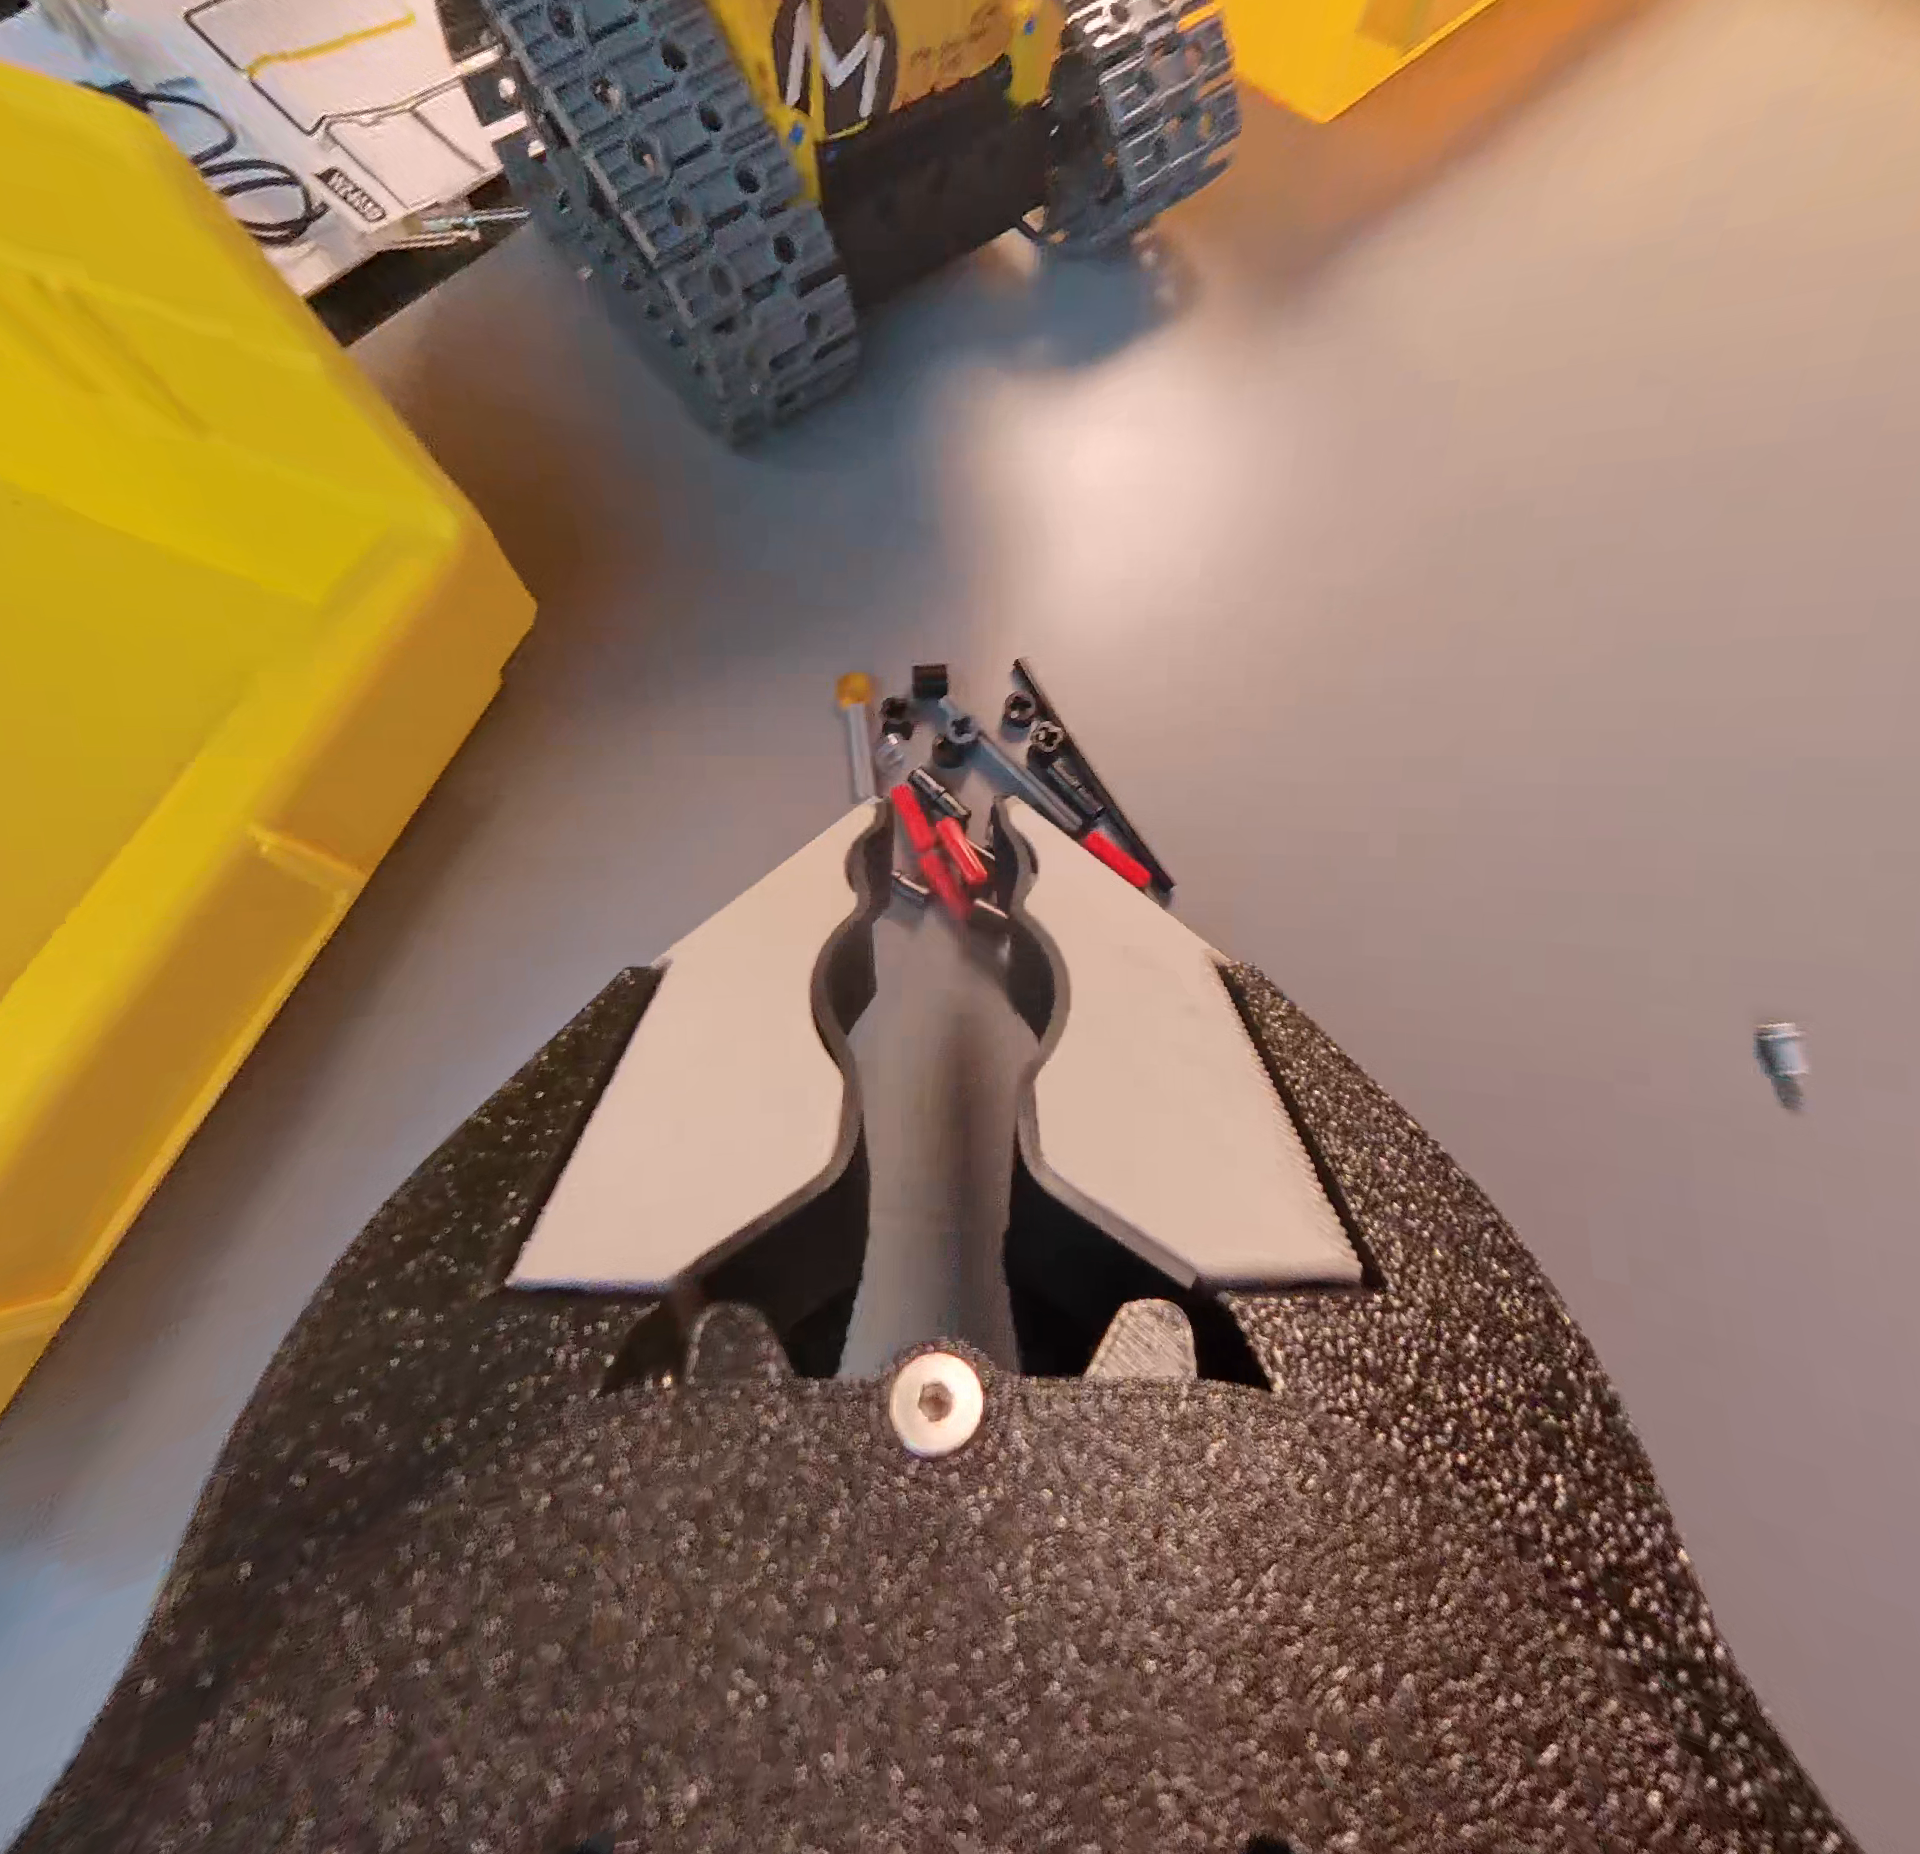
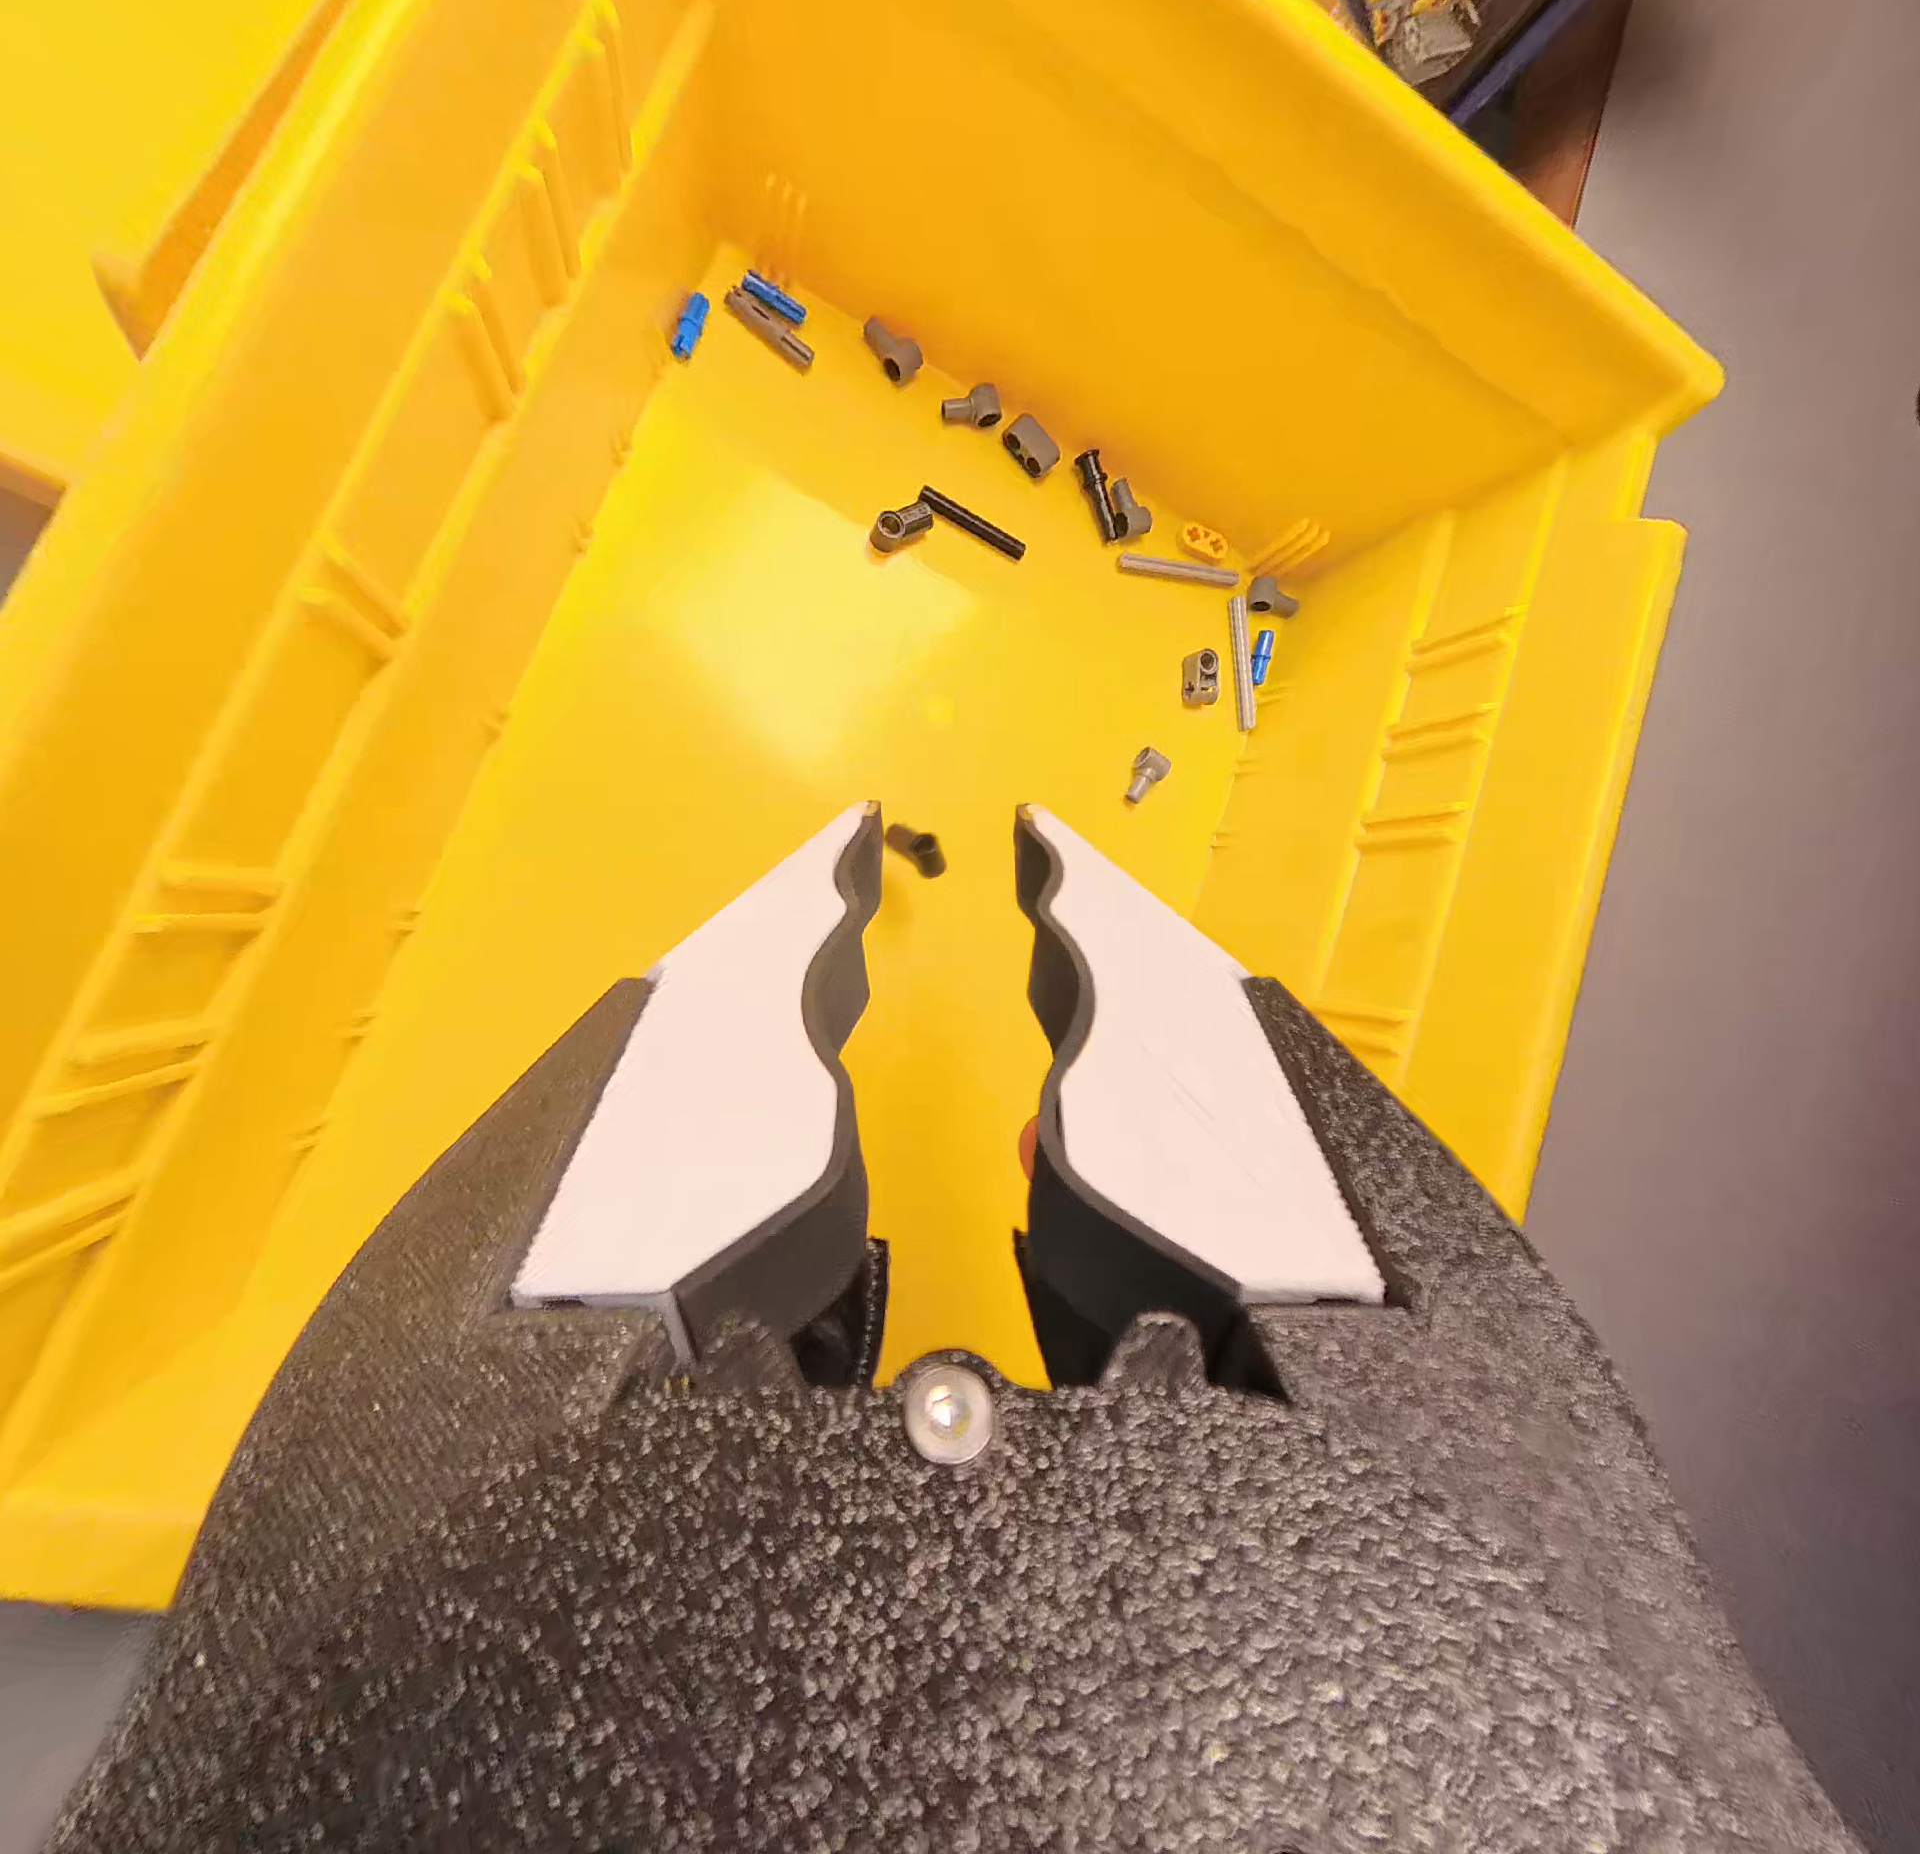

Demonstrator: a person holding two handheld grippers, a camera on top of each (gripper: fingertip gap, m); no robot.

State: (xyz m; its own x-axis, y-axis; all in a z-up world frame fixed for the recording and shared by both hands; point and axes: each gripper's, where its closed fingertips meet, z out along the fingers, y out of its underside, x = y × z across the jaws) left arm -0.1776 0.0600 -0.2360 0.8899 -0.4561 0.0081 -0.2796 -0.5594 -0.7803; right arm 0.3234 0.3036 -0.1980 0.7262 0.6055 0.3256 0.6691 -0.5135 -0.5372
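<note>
Left gripper [image 1: 940, 817] parted over the red pins [image 1: 935, 854], right gripper [image 2: 948, 817] parted, empty above the yellow bin [image 2: 1039, 194]; crowded pile risks multi-pin grab.

Your left gripper [image 1: 940, 817] hangs with its jaws parted over a small heap of red and black plastic building pins [image 1: 940, 848] on the grey table [image 1: 1455, 661] — not gripping any. A yellow plastic bin [image 1: 187, 661] sits at the table's left edge; a yellow brick-built tracked vehicle [image 1: 831, 142] stands farther ahead — a lone grey connector [image 1: 1782, 1056] lies off right.
</note>
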